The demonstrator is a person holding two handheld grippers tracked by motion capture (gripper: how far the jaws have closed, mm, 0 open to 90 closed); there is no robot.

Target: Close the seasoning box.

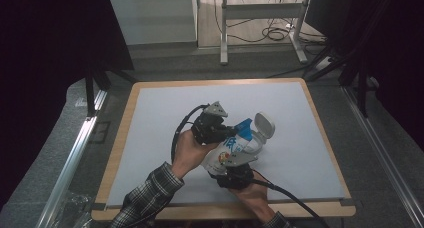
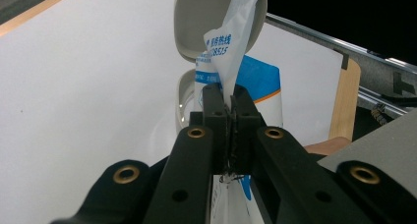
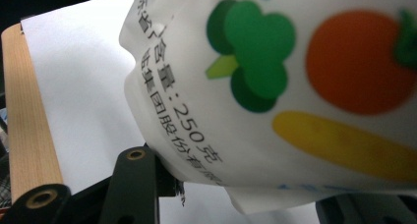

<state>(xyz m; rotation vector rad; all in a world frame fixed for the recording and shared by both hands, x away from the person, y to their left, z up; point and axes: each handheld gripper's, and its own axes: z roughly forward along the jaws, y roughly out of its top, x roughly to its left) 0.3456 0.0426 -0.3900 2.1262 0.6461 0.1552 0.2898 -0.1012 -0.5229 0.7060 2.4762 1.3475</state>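
A white pouch (image 1: 226,152) with blue print and vegetable pictures is held tilted above the white mat (image 1: 160,123). My left gripper (image 1: 231,131) is shut on its blue-printed upper corner; in the left gripper view the jaws (image 2: 230,111) pinch the thin film of the pouch (image 2: 236,42). My right gripper (image 1: 235,174) holds the pouch's lower end, and in the right gripper view the pouch (image 3: 275,86) bulges between its jaws (image 3: 246,184). Just past the pouch's top stands a clear jar (image 1: 256,144) with its pale flip lid (image 1: 265,124) open; the left gripper view shows that lid (image 2: 194,22) too.
The mat covers a wooden table whose edge (image 1: 117,138) shows all round. Metal rails (image 1: 75,153) run along both sides on the grey floor. Desk legs and cables (image 1: 272,33) lie beyond the far edge.
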